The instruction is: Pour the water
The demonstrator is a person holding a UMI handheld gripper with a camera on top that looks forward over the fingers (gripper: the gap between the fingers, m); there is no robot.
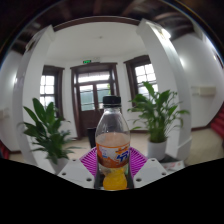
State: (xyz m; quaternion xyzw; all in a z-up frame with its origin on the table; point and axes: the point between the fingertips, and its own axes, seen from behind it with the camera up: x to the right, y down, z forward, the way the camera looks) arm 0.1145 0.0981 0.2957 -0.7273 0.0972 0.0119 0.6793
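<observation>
The claw (pixel 114 172) is clamped on a clear plastic bottle (pixel 113 140), its pink pads pressing the bottle's lower sides, and the bottle stands upright between the fingers, raised against a room with a door (pixel 93 92), windows (pixel 146 76) and two potted plants (pixel 50 130). The bottle wears a white cap (pixel 112 101) and an orange label, and the cap looks to be on. By my judgement the picking-up is done and the pouring has not begun: no cup or other vessel to pour into is in sight, and the tilting is all left to do.

Clear bottle (pixel 114 146) upright, white cap, orange label, seemingly part-full.
</observation>
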